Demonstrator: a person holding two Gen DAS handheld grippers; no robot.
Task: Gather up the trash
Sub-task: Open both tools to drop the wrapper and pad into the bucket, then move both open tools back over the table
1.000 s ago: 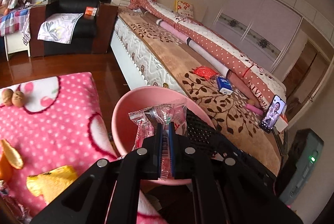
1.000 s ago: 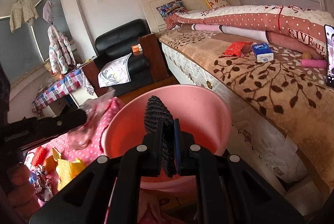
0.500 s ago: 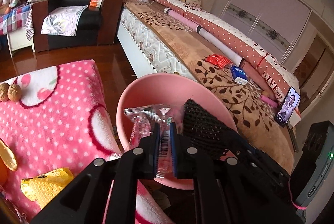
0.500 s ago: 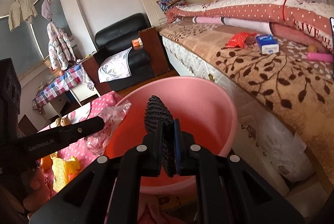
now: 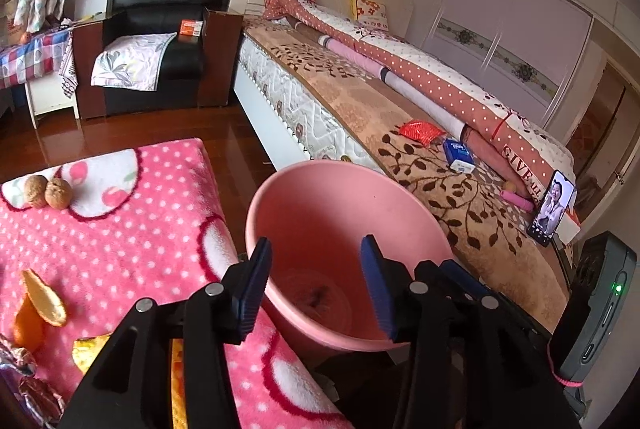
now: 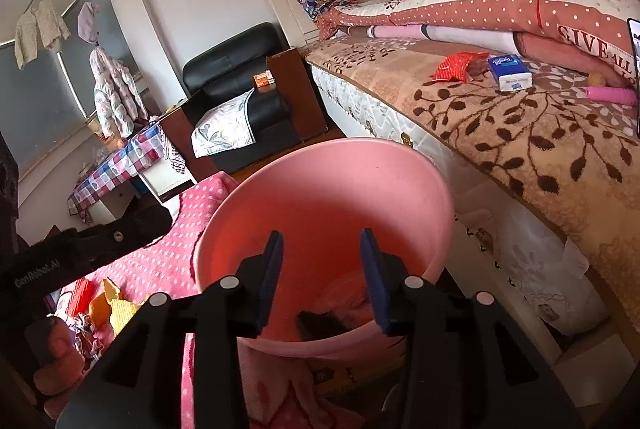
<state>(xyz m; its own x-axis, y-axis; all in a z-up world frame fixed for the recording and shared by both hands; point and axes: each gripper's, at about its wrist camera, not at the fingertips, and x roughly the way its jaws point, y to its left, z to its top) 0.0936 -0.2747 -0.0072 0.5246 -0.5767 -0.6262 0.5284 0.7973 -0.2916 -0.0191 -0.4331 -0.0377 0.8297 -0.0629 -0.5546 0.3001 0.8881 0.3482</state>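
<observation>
A pink bucket [image 5: 280, 197] stands between the pink dotted blanket and the bed; it also shows in the right wrist view [image 6: 400, 169]. My left gripper [image 5: 316, 281] is open and empty over the bucket's near rim. My right gripper [image 6: 322, 275] is open and empty above the bucket too. A dark mesh scrap [image 6: 320, 323] lies at the bucket's bottom. A clear wrapper [image 5: 316, 295] shows faintly there. Orange peel [image 5: 40, 303] and a yellow wrapper [image 5: 90, 349] lie on the blanket at the left, with more wrappers [image 6: 112, 305] in the right wrist view.
Two walnuts [image 5: 48, 191] sit on the pink blanket [image 5: 120, 229]. The bed [image 5: 360, 101] at the right carries a red packet [image 5: 420, 130], a blue tissue pack [image 5: 459, 154] and a phone [image 5: 552, 207]. A black armchair [image 5: 160, 41] stands beyond the wooden floor.
Both grippers have opened. The clear wrapper has left the left gripper and the dark mesh scrap has left the right; both now lie in the bucket.
</observation>
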